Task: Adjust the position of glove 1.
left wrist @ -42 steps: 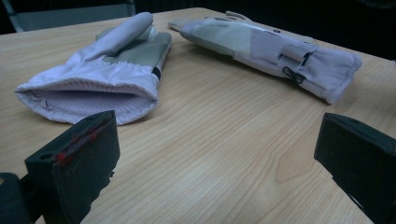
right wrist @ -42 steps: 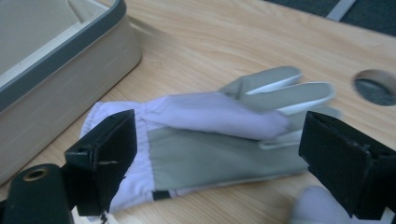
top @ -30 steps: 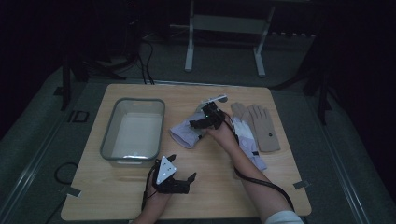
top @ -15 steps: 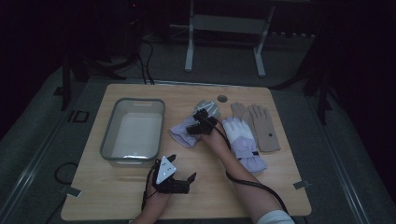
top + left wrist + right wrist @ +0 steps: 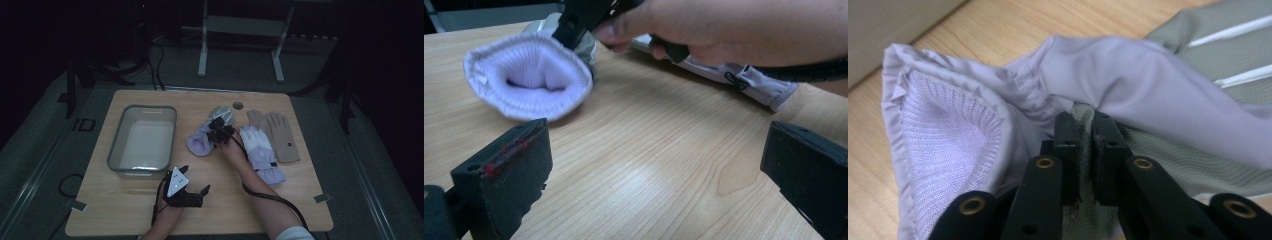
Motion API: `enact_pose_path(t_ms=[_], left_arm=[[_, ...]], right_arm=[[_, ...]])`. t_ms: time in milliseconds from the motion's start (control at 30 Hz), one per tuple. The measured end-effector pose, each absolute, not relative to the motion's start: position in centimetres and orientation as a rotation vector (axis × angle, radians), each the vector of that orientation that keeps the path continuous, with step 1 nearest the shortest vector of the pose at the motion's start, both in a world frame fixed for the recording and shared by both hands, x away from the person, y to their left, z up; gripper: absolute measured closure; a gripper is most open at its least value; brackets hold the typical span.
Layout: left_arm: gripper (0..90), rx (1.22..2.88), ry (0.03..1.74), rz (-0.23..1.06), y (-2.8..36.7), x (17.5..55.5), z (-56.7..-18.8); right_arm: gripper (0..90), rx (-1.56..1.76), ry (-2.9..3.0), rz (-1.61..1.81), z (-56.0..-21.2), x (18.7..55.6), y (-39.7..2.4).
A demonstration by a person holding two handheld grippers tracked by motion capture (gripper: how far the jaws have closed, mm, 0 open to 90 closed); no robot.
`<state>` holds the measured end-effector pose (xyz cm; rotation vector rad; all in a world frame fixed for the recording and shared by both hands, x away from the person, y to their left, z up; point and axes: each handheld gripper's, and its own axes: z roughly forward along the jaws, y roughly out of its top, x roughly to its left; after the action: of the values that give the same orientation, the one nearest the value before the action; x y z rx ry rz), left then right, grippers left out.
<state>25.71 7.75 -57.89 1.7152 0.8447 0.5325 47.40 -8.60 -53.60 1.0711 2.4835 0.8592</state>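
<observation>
Two grippers work at one wooden table (image 5: 260, 200), and every position below is referenced to the lilac glove (image 5: 207, 135) at the table's centre. Left of that glove stands a clear plastic bin (image 5: 116, 150), well apart from it. Nearer the person than the glove, and slightly left of it, the left gripper (image 5: 192, 192) rests on the table; in the left gripper view its jaws stand wide apart with nothing between them, the glove's knitted cuff (image 5: 531, 75) lying ahead of them. The right gripper (image 5: 220, 132) sits directly on the glove. Its jaws have just been closing, and the right gripper view shows them drawn almost together on a fold of the glove's fabric (image 5: 1083, 125), where lilac shell meets grey palm. The glove lies flat with its cuff turned toward the person. Just right of the glove lies a second lilac-and-white glove (image 5: 260, 150), its fingers pointing away from the person. Right of that one, just beside it, lies a tan glove (image 5: 280, 135). A round hole (image 5: 238, 106) marks the table beyond the lilac glove.
</observation>
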Motion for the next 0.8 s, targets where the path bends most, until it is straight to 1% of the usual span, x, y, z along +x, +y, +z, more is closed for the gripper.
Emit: enact_pose_path(t_ms=[233, 500, 633, 800], left_arm=[[0.4, 1.716, 0.846, 0.532, 7.8, 25.7, -57.9], [0.4, 1.716, 0.85, 0.536, 7.7, 25.7, -57.9], [0.4, 1.717, 0.85, 0.539, 7.7, 25.7, -57.9], [0.4, 1.717, 0.853, 0.54, 7.7, 25.7, -57.9]], right_arm=[[85.4, 0.906, 2.502, 0.921, -50.8, 46.5, -10.1], [85.4, 0.545, 2.553, 0.991, -47.4, 43.2, -12.2], [85.3, 0.413, 2.59, 0.976, -46.8, 41.7, -13.6], [85.4, 0.338, 2.631, 0.95, -47.3, 40.8, -15.1]])
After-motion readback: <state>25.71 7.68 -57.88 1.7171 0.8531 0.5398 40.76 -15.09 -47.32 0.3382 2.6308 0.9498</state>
